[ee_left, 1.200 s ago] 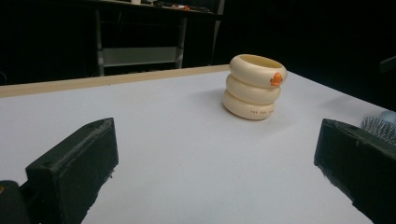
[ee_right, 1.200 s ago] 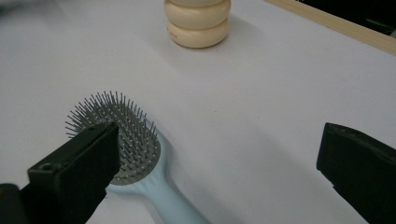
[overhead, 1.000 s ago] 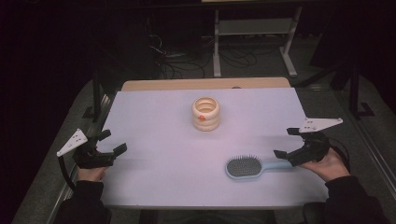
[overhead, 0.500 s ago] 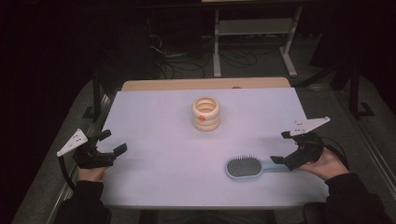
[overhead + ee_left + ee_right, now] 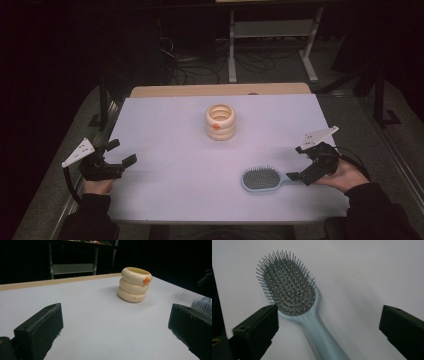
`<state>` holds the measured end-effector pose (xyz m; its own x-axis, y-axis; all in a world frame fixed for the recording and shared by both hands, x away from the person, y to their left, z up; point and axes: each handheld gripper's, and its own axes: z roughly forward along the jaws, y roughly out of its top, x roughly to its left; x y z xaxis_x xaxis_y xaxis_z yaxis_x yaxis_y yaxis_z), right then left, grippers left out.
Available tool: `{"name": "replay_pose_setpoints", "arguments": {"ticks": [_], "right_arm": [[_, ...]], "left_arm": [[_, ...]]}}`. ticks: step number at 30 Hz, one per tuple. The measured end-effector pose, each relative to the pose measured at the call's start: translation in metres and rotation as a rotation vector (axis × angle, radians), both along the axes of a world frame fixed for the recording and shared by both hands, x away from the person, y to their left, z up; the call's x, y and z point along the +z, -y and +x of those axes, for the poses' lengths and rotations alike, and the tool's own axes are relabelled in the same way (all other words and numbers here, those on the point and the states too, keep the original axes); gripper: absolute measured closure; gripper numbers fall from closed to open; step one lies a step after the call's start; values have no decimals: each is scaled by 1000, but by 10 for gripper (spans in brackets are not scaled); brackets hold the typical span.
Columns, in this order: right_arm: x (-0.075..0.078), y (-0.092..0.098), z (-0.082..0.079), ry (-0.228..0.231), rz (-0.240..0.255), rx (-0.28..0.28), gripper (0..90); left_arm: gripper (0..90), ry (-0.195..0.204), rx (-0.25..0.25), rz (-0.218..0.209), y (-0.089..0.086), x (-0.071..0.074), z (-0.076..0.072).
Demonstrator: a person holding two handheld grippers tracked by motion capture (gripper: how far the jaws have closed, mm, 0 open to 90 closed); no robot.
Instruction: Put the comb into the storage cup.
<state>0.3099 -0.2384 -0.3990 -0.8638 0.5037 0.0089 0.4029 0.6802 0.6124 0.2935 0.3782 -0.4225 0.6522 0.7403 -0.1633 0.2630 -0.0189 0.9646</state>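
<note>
Right gripper view: my right gripper [image 5: 328, 332] hangs over the light-blue hairbrush [image 5: 294, 297], jaws spread wide — the handle lies between them, untouched. My left gripper [image 5: 120, 152] is also spread, pointing toward the cream ring-shaped holder [image 5: 220, 121].

High view overlooks the table [image 5: 165, 200]; both claw views sit low and share the hairbrush [image 5: 289, 287]
</note>
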Motion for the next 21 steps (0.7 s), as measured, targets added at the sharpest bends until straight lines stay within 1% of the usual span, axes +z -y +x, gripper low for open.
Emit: {"name": "replay_pose_setpoints", "arguments": {"ticks": [1, 2, 5, 9, 14, 18, 20, 21], "right_arm": [[0, 0, 0, 0, 0, 0, 34], [-1, -3, 0, -1, -19, 12, 34], [-3, -5, 1, -6, -34, 30, 50], [-6, -8, 2, -12, -67, 49, 54], [-5, -12, 4, -15, -88, 77, 72], [-5, -13, 4, -16, -87, 89, 80], [-6, -15, 3, -22, -103, 103, 86], [-6, -15, 3, -22, -103, 103, 86]], "left_arm": [[0, 0, 0, 0, 0, 0, 0], [0, 0, 0, -1, 0, 0, 0], [0, 0, 0, -2, 0, 0, 0], [0, 0, -2, -2, 0, 0, 0], [0, -1, -2, -2, 0, 0, 0], [0, -1, -2, -2, 0, 0, 0], [0, -1, -3, -2, 0, 0, 0], [0, -1, -3, -2, 0, 0, 0]]}}
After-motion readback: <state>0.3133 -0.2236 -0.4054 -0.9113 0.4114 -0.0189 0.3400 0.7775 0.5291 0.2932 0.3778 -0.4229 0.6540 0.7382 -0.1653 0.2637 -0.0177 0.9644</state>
